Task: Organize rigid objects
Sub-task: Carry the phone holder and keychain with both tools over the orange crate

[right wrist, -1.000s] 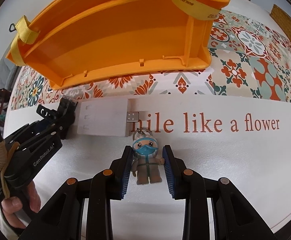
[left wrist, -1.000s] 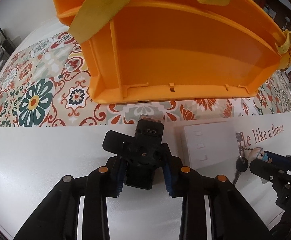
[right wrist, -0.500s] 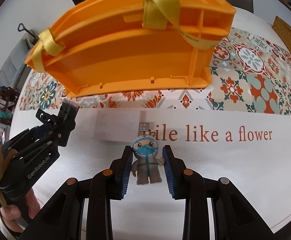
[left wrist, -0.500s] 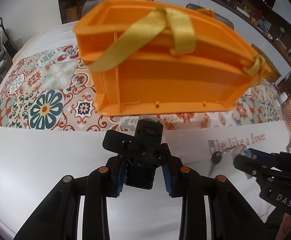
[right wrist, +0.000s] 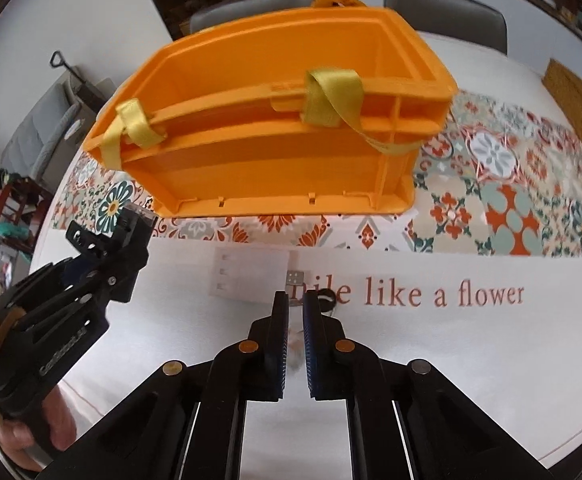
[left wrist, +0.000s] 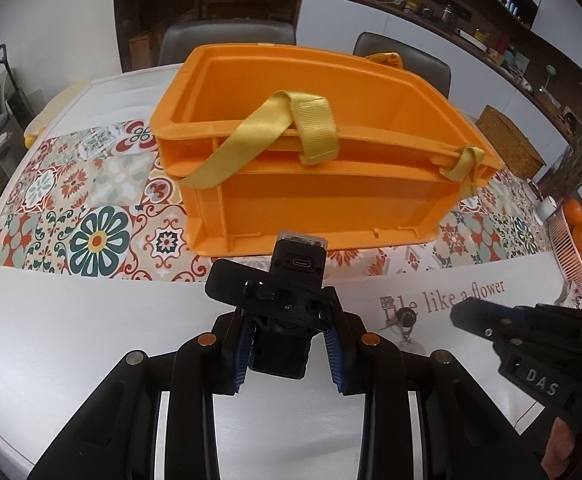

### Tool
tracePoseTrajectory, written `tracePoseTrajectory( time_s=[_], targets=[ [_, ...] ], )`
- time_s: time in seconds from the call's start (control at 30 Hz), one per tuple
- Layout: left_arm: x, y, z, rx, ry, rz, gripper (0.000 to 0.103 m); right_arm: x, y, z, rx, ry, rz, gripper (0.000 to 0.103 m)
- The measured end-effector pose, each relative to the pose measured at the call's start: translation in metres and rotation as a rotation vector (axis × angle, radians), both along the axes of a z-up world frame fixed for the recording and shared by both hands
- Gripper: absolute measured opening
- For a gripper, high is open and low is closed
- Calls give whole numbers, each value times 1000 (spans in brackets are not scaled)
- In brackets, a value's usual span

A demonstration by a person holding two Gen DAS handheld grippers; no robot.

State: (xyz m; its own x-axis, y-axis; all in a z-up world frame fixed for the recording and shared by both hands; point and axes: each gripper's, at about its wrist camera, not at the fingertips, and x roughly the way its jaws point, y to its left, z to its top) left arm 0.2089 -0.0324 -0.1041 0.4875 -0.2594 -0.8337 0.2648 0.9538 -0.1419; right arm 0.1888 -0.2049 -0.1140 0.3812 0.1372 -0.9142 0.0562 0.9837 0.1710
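Observation:
My left gripper [left wrist: 289, 354] is shut on a black camera-like device [left wrist: 287, 304] with a USB-C port, held above the white table. It also shows in the right wrist view [right wrist: 119, 252]. An orange plastic bin [left wrist: 311, 152] with yellow straps stands ahead on the patterned runner, open top showing; it also shows in the right wrist view [right wrist: 275, 128]. My right gripper [right wrist: 296, 344] is nearly closed on the small figure keychain [right wrist: 296, 350], mostly hidden between the pads; its key and ring [right wrist: 325, 300] stick out. A white flat box [right wrist: 251, 274] lies on the table.
A patterned runner [left wrist: 91, 216] crosses the table. A basket of oranges [left wrist: 575, 236] stands at the right edge. A woven mat [right wrist: 575, 104] lies far right. Chairs stand behind the table.
Both grippers have risen and pulled back, so the bin looks smaller and its inside shows. The right gripper's jaws have closed tight on the figure keychain.

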Motion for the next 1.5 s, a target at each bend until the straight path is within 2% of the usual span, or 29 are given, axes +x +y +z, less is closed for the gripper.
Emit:
tracePoseTrajectory(
  time_s=[0.13, 0.3, 0.37, 0.8, 1.1, 1.13, 1.3, 1.5],
  targets=[
    [-4, -2, 0, -13, 0, 3, 32, -6, -5, -5, 16, 6, -17, 8],
    [-7, -2, -8, -28, 14, 13, 32, -13, -12, -12, 30, 25, -56, 18],
    [-10, -3, -10, -16, 14, 10, 32, -16, -10, -18, 40, 48, -45, 33],
    [-16, 7, -36, -18, 77, 28, 32, -20, 7, -59, 56, 159, -12, 34],
    [-15, 9, -45, -10, 100, 27, 32, -13, 10, -80, 36, 199, -12, 33],
    [-15, 9, -45, -10, 101, 26, 32, -13, 11, -81, 33, 201, -8, 31],
    [-15, 6, -42, -7, 94, 14, 32, -15, 14, -78, 23, 185, 0, 28],
    [-16, 2, -33, -10, 70, 1, 32, -19, 13, -48, 11, 107, -3, 28]
  ],
)
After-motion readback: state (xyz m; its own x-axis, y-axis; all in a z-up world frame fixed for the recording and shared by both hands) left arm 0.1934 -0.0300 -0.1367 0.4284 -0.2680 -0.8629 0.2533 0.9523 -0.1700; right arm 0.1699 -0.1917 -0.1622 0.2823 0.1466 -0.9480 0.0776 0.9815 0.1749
